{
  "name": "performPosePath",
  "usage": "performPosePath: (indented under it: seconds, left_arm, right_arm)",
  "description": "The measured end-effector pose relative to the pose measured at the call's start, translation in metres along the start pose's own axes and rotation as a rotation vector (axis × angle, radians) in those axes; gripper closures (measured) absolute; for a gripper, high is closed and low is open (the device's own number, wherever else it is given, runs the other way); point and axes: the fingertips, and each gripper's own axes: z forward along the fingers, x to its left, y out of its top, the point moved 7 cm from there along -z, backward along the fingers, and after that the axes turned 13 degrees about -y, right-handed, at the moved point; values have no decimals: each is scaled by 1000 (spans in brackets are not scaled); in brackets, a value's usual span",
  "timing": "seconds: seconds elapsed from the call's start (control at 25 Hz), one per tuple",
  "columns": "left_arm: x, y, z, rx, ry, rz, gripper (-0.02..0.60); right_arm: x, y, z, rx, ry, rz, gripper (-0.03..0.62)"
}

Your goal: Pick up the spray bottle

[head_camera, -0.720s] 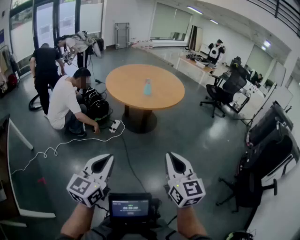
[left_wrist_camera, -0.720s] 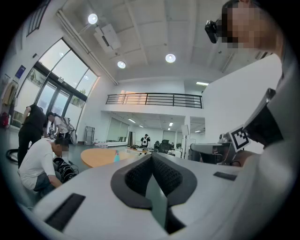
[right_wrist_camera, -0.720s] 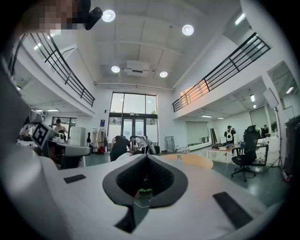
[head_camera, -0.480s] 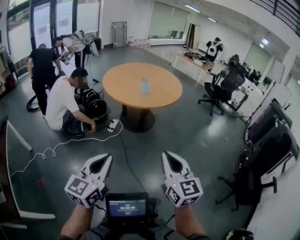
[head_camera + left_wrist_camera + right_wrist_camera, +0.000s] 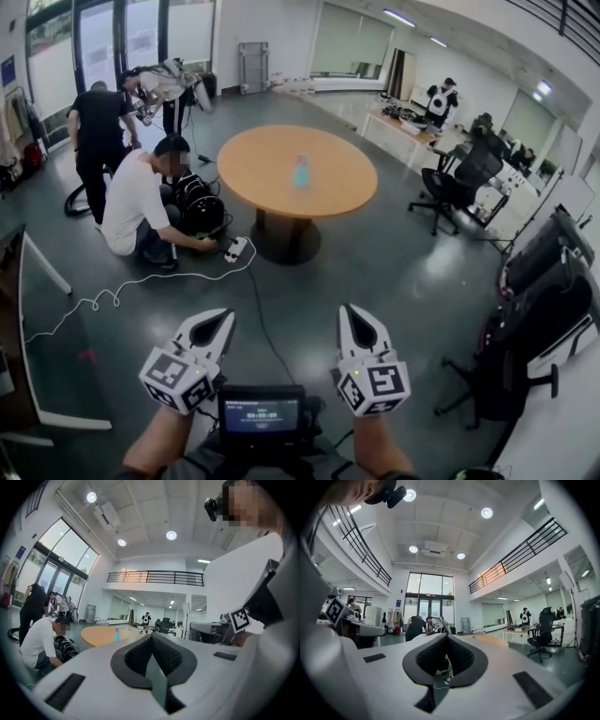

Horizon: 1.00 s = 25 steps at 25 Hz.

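Note:
A light blue spray bottle [image 5: 301,172] stands upright near the middle of a round wooden table [image 5: 267,183], far ahead of me; the left gripper view shows the same spray bottle [image 5: 116,634] small on the table [image 5: 96,635]. My left gripper [image 5: 223,320] and right gripper [image 5: 351,316] are held level, side by side, low in the head view, far short of the table. Both are shut with nothing between their jaws. In the left gripper view the gripper [image 5: 151,636] has its tips together; in the right gripper view the gripper [image 5: 446,635] likewise.
A crouching person in white [image 5: 134,208] works on black gear and a power strip [image 5: 234,249] left of the table, a white cable [image 5: 141,281] trailing over the floor. Two people [image 5: 98,127] stand behind. Black office chairs [image 5: 456,184] and cases [image 5: 548,291] line the right.
The head view has shifted slightly, so table and bottle sit a little further right and lower in frame. Both grippers stay shut, side by side.

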Motion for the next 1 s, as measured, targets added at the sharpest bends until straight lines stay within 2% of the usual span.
performPosePath:
  seconds: [0.36, 0.52, 0.64, 0.76, 1.0]
  left_arm:
    - [-10, -2, 10, -10, 13, 9, 581]
    - [-15, -7, 17, 2, 24, 8, 581]
    - [-20, -14, 22, 15, 59, 7, 581]
    - [-23, -16, 27, 37, 95, 0, 581]
    - [-16, -11, 33, 70, 144, -13, 581]
  right_arm:
    - [-8, 1, 1, -34, 53, -20, 585]
    - [-21, -2, -2, -25, 33, -19, 583]
    - [-34, -10, 0, -36, 30, -17, 583]
    - [-45, -15, 7, -35, 67, 5, 583]
    - [-44, -26, 29, 12, 116, 27, 583]
